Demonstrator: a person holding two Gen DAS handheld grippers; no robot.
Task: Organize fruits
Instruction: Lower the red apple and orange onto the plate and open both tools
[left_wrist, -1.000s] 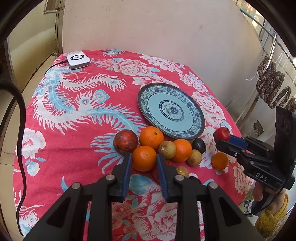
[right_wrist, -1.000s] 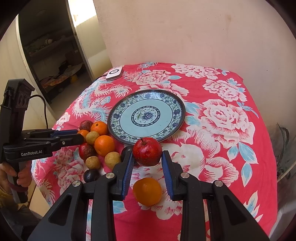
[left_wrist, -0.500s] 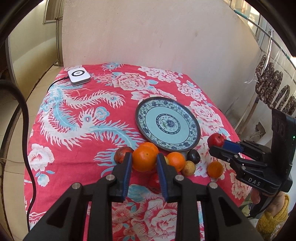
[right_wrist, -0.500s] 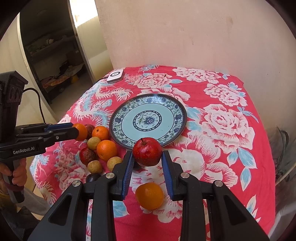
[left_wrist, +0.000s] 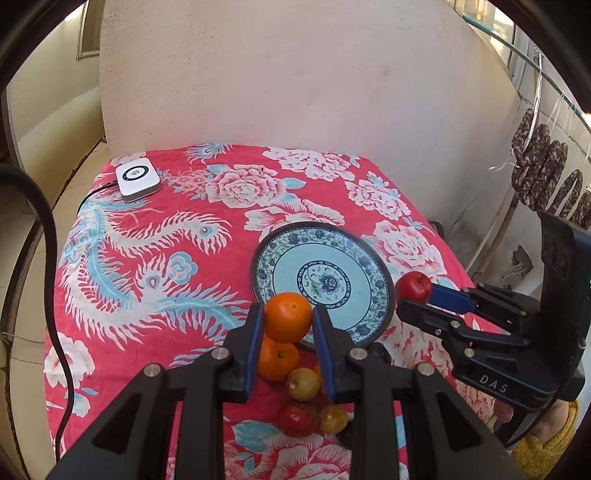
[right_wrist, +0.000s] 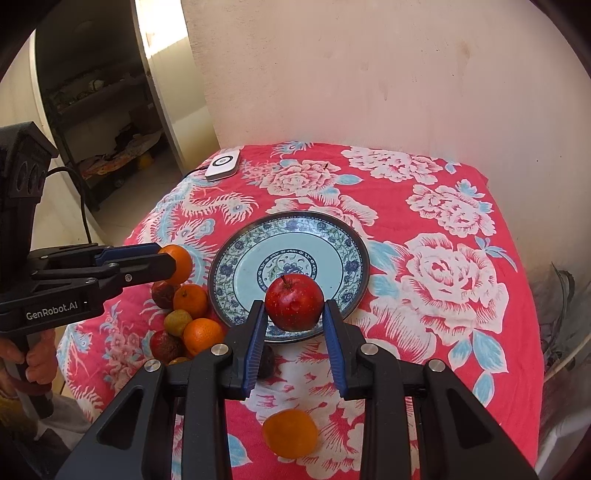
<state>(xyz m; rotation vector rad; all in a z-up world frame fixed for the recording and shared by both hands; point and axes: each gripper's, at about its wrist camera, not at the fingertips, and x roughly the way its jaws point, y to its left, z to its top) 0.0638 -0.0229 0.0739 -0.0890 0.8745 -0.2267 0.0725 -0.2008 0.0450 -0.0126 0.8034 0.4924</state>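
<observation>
My left gripper (left_wrist: 288, 317) is shut on an orange (left_wrist: 288, 316), held in the air just in front of the blue patterned plate (left_wrist: 354, 258); the same gripper (right_wrist: 173, 264) with its orange (right_wrist: 181, 260) shows at the left of the right wrist view. My right gripper (right_wrist: 294, 308) is shut on a red apple (right_wrist: 294, 302) above the near rim of the plate (right_wrist: 332, 236); that apple (left_wrist: 413, 286) also appears beside the plate's right edge. The plate holds nothing. On the cloth below lie another orange (left_wrist: 277, 360), a brown-yellow fruit (left_wrist: 303, 384) and a dark red fruit (left_wrist: 298, 419).
A red floral cloth (left_wrist: 155, 258) covers the table, which stands against a wall. A white puck-like device (left_wrist: 137, 177) with a cable sits at the far left corner. A loose orange (right_wrist: 290, 432) lies near the front edge. Several fruits (right_wrist: 184, 317) cluster left of the plate. A hand (right_wrist: 40, 363) grips the left handle.
Both grippers have risen with their fruit. The left one lifted its orange off the pile and carried it toward the plate; the right one raised the apple slightly over the plate's near rim.
</observation>
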